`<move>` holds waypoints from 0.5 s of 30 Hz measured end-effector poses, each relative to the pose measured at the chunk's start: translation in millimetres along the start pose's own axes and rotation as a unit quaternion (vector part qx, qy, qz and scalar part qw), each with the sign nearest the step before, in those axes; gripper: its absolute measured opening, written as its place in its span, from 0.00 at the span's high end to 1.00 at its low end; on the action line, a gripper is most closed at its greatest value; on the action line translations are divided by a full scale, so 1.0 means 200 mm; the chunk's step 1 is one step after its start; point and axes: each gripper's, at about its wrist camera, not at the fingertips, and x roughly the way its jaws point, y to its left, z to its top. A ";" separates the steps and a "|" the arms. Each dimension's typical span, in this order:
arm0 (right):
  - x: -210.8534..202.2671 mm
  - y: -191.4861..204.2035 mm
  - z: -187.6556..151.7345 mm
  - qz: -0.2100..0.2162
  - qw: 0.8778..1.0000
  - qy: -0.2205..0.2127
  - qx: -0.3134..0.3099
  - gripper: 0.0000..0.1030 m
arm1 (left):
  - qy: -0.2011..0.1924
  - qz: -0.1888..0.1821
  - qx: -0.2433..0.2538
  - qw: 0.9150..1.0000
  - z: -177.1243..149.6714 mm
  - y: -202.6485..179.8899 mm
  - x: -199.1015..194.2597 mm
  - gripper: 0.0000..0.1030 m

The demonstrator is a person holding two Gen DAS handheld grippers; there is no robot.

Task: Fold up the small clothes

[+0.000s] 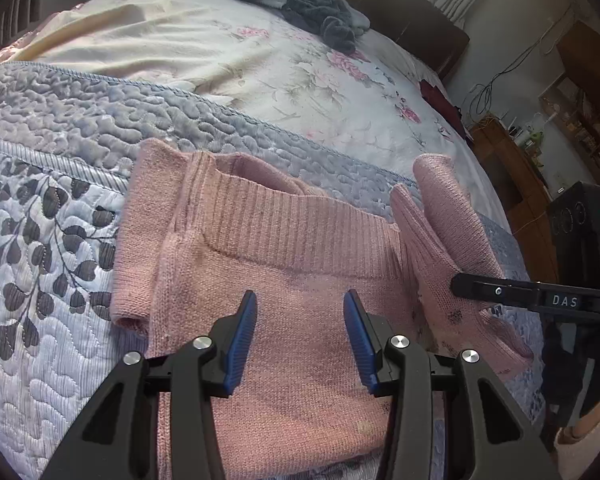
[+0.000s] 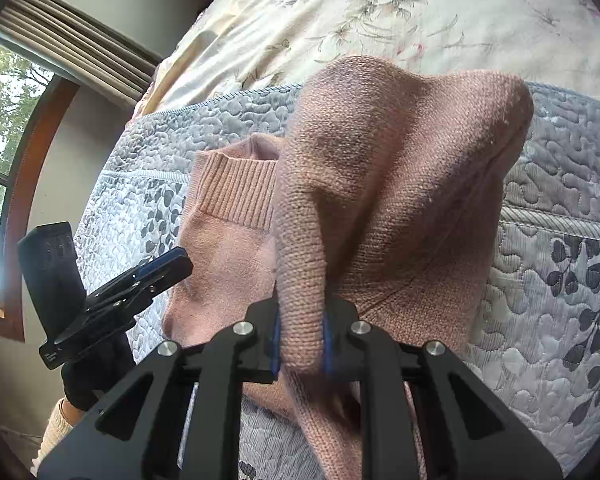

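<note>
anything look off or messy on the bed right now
Two things stand out. A dark grey garment lies crumpled at the far end of the floral sheet, unfolded. The pink sweater also has dark smudges near its right side by the raised sleeve, which the right gripper holds.

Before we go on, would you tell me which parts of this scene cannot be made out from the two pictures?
- Left wrist view: the pink sweater's bottom hem is hidden behind the open left tool and cut off by the lower edge.
- Right wrist view: the right tool is shut on a raised sleeve, which hides the sweater's right half.
- Left wrist view: the shelf items are too small to identify.
</note>
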 end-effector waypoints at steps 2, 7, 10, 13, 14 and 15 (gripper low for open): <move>0.06 -0.01 -0.01 -0.001 1.000 0.006 0.008 0.86 | 0.001 -0.005 -0.004 1.000 0.00 0.02 0.01 0.56; 0.13 -0.07 -0.03 0.025 0.999 0.030 0.029 0.69 | 0.006 -0.032 -0.030 0.999 0.00 0.02 0.04 0.56; 0.11 -0.06 -0.02 0.075 0.995 0.046 0.046 0.58 | 0.010 -0.056 -0.043 0.997 0.01 0.00 0.06 0.56; 0.02 -0.05 -0.03 0.094 0.993 0.053 0.047 0.57 | 0.011 -0.088 -0.056 0.994 0.02 -0.04 0.08 0.56; -0.03 -0.05 -0.03 0.090 0.994 0.047 0.042 0.57 | 0.013 -0.102 -0.063 0.993 0.02 -0.05 0.09 0.55; -0.09 -0.07 -0.04 0.091 0.994 0.039 0.042 0.57 | 0.016 -0.114 -0.072 0.991 0.02 -0.07 0.11 0.54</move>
